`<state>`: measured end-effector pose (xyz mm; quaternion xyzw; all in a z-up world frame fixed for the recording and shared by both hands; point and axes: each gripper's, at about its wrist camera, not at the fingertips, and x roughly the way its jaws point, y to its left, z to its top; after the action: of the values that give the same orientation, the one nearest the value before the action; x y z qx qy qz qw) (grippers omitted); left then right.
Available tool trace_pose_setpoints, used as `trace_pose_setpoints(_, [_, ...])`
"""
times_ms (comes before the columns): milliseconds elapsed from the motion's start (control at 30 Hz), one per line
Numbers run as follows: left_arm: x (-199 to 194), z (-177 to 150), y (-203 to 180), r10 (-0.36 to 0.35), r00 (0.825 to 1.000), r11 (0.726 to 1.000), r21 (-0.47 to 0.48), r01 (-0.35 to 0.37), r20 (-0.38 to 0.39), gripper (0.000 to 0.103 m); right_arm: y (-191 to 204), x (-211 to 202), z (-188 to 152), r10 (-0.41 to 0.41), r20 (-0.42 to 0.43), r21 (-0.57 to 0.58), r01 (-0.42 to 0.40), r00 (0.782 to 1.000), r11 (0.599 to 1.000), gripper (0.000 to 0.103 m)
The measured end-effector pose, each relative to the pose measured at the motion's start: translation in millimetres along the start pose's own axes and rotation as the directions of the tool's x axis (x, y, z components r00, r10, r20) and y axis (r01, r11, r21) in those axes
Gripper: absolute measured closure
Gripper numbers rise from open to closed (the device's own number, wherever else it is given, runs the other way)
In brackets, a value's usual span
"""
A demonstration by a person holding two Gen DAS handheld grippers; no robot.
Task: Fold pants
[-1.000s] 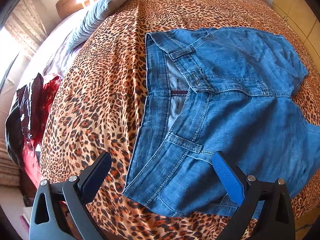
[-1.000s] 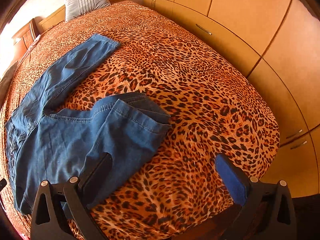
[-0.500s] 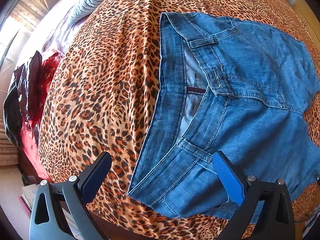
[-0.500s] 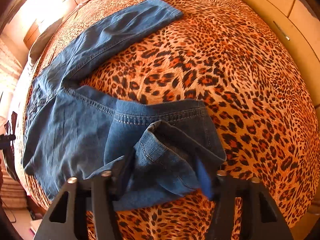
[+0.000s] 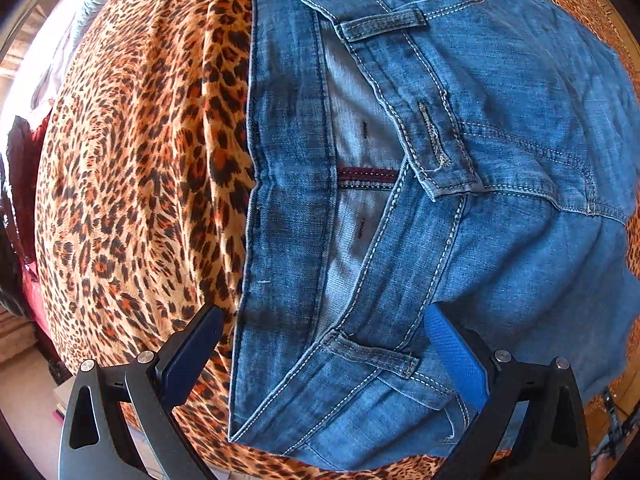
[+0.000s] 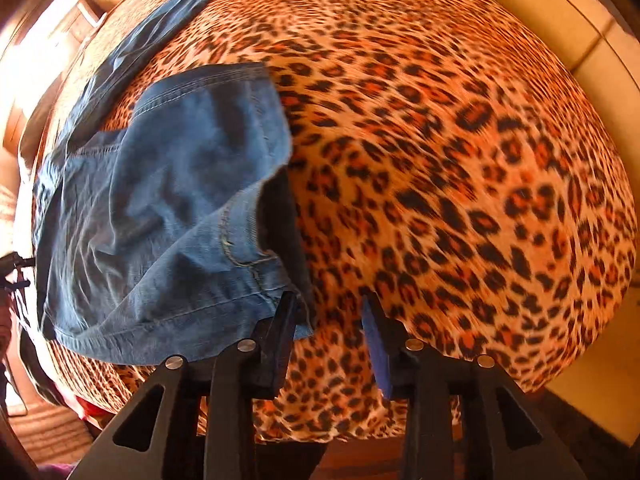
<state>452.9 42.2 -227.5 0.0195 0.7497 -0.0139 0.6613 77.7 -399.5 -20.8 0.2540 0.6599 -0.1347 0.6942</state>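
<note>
Blue denim pants (image 5: 460, 160) lie on a bed with a leopard-print cover (image 5: 140, 160). In the left wrist view the waistband fills the frame. My left gripper (image 5: 324, 344) is open, its fingers on either side of the waistband's near corner with a belt loop, close above the cloth. In the right wrist view one leg's hem end (image 6: 180, 216) is bunched at the left. My right gripper (image 6: 330, 320) is narrowly open; its left finger (image 6: 280, 336) touches the hem edge, and no cloth lies between the fingers. The other leg (image 6: 152, 40) stretches away to the far left.
Beige wardrobe doors (image 6: 580, 40) stand along the bed's right side. Red and black cloth (image 5: 20, 200) hangs off the bed's left edge. A pale pillow (image 5: 92, 8) lies at the head. The bed's near edge (image 6: 360, 432) drops just below my right gripper.
My left gripper moved down closer to the waistband, still open. My right gripper, closing around the hem half a second ago, has shifted right; the hem now sits beside its left finger, outside the gap.
</note>
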Motion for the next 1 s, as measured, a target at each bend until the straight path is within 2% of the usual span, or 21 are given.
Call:
trace_pose_setpoints(33, [5, 1, 0, -0.018, 1.0, 1.0, 0.006, 0.019, -0.012, 0.001, -8, -5, -4, 0.004, 0.016, 0.043, -0.004, 1.0, 0.999, 0.068])
trace_pose_setpoints(167, [21, 3, -4, 0.017, 1.0, 0.998, 0.055, -0.016, -0.01, 0.003, -19, -25, -7, 0.003, 0.068, 0.116, -0.01, 0.998, 0.993, 0.065])
trace_pose_setpoints(267, [20, -4, -6, 0.007, 0.999, 0.998, 0.065, -0.009, 0.036, 0.012, -10, -38, -1, 0.007, 0.106, 0.105, -0.018, 0.994, 0.994, 0.063])
trace_pose_setpoints(300, [21, -7, -7, 0.019, 0.999, 0.996, 0.084, -0.023, 0.044, 0.014, -5, -42, 4, 0.019, 0.124, 0.099, -0.031, 0.992, 0.995, 0.06])
trace_pose_setpoints(367, [23, -11, -9, 0.038, 0.998, 0.993, 0.114, -0.043, 0.051, 0.014, 7, -47, 17, 0.038, 0.161, 0.094, -0.053, 0.986, 0.994, 0.048])
trace_pose_setpoints(400, [24, -14, -8, 0.038, 0.998, 0.992, 0.115, -0.044, 0.048, 0.014, 14, -46, 24, 0.045, 0.172, 0.093, -0.061, 0.984, 0.994, 0.044])
trace_pose_setpoints(500, [20, -21, -2, 0.023, 0.999, 0.996, 0.082, -0.027, 0.047, 0.017, 33, -36, 51, 0.058, 0.179, 0.087, -0.075, 0.982, 0.993, 0.044])
trace_pose_setpoints(633, [18, -29, 9, 0.021, 0.998, 0.999, 0.042, -0.023, 0.059, 0.02, 41, -8, 82, -0.003, 0.16, 0.108, -0.015, 0.987, 0.994, 0.044])
trace_pose_setpoints(700, [15, -37, 19, -0.006, 0.999, 1.0, 0.024, 0.004, 0.054, 0.026, 45, -2, 92, -0.011, 0.17, 0.121, -0.009, 0.985, 0.993, 0.044])
trace_pose_setpoints(800, [17, -43, 26, -0.01, 0.998, 1.0, -0.002, 0.01, 0.062, 0.028, 58, 15, 108, -0.029, 0.16, 0.086, 0.015, 0.987, 0.996, 0.044])
trace_pose_setpoints(833, [19, -48, 28, -0.007, 0.998, 1.0, -0.012, 0.007, 0.065, 0.029, 64, 19, 111, -0.041, 0.151, 0.054, 0.033, 0.988, 0.998, 0.045])
trace_pose_setpoints(867, [19, -54, 32, -0.005, 0.998, 1.0, -0.021, 0.006, 0.068, 0.032, 72, 23, 113, -0.054, 0.144, 0.007, 0.054, 0.988, 0.999, 0.055])
trace_pose_setpoints(900, [19, -56, 33, 0.001, 0.997, 1.0, -0.028, 0.001, 0.072, 0.038, 81, 26, 114, -0.084, 0.146, -0.043, 0.091, 0.986, 0.995, 0.066])
trace_pose_setpoints(933, [19, -60, 35, 0.008, 0.997, 0.999, -0.034, -0.006, 0.076, 0.042, 89, 28, 115, -0.111, 0.146, -0.086, 0.124, 0.983, 0.989, 0.087])
trace_pose_setpoints(967, [17, -65, 34, 0.014, 0.997, 0.999, -0.039, -0.011, 0.08, 0.051, 94, 28, 116, -0.122, 0.144, -0.113, 0.138, 0.982, 0.984, 0.088])
trace_pose_setpoints(1000, [8, -73, 27, 0.032, 0.996, 0.998, -0.051, -0.028, 0.08, 0.07, 98, 27, 117, -0.116, 0.149, -0.126, 0.136, 0.982, 0.983, 0.088])
